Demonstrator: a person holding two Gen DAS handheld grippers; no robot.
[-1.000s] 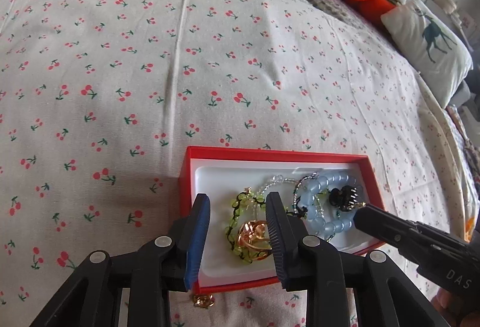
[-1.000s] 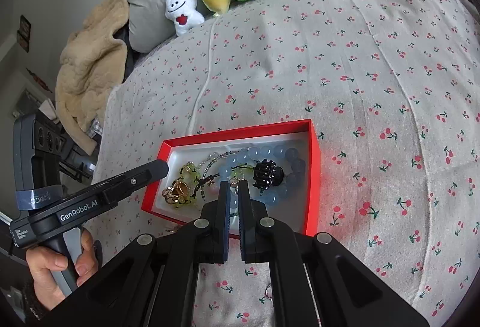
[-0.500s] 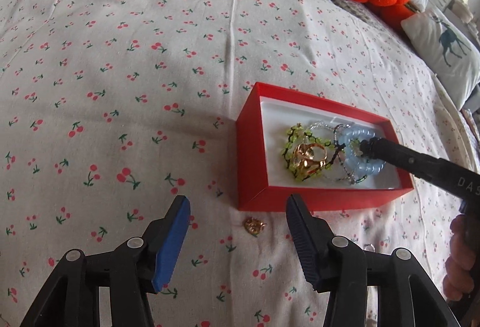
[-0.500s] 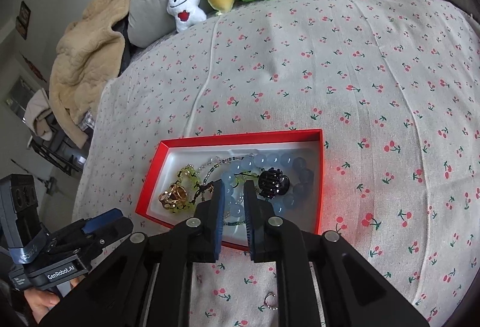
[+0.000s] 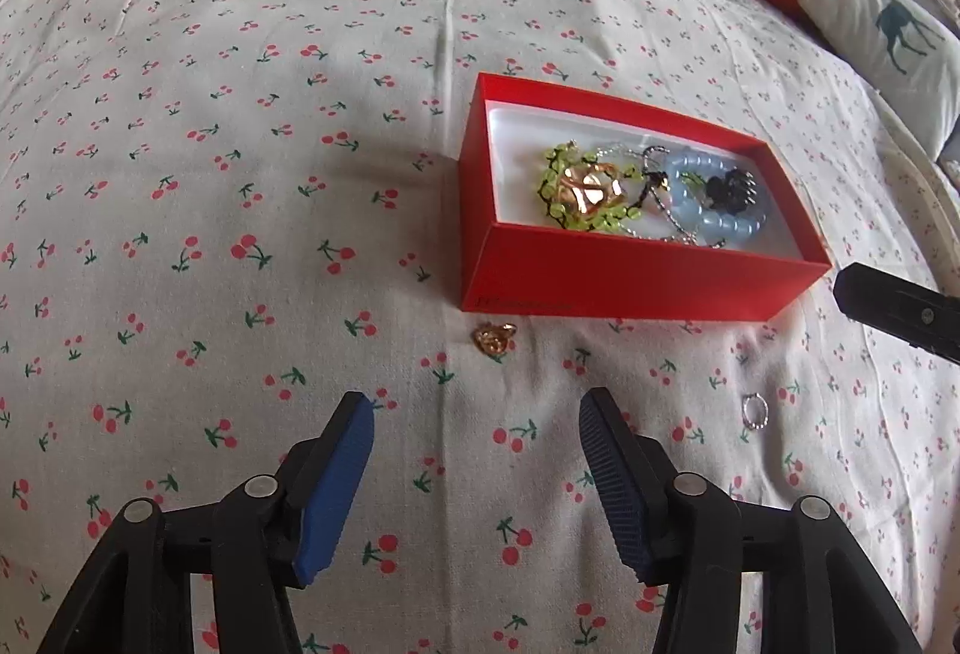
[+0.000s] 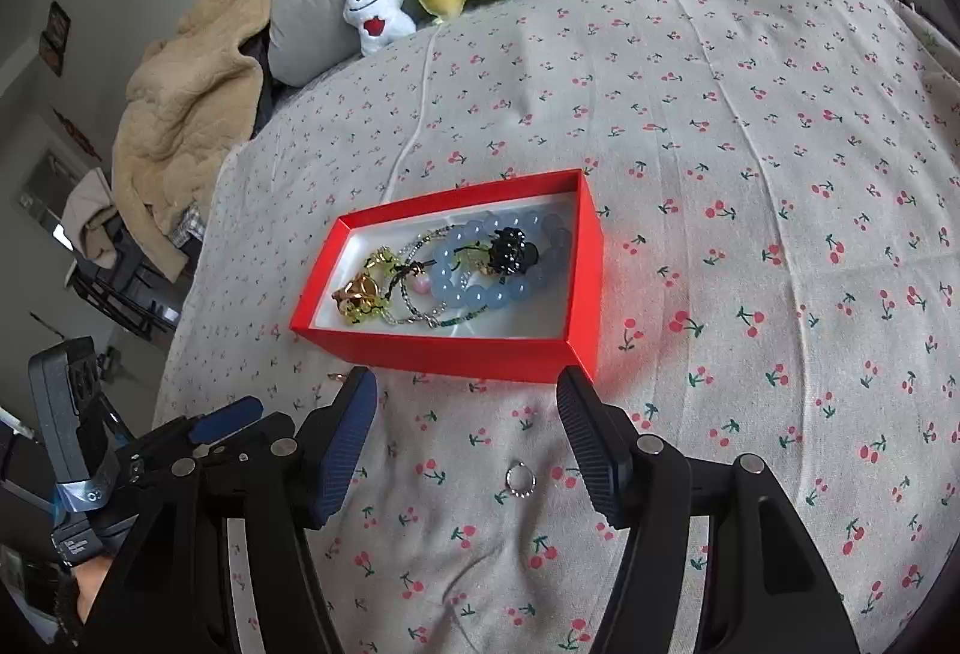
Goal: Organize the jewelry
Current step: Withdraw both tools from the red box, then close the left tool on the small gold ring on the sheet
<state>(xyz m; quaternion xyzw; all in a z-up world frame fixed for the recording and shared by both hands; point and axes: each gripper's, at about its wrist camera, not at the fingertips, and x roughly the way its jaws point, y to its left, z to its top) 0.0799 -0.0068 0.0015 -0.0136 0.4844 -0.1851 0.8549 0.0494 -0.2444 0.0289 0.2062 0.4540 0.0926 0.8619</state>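
The red box (image 5: 630,270), centre-right of the left wrist view, holds beaded bracelets (image 5: 714,198) and a gold piece. A gold ring (image 5: 495,337) and a silver ring (image 6: 520,481) lie loose on the bed (image 5: 240,114) below it. Left gripper (image 5: 477,450) and right gripper (image 6: 467,435) have just been opening, nothing between their jaws, probably readying for the rings.

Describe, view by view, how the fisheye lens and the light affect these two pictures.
Left wrist view: the cherry-print bedspread bulges like a dome, and daylight washes out the far right edge. Right wrist view: black vignette fills the corners, the red box throws a red glow onto the cloth beside it, and the silver ring stays sharp.
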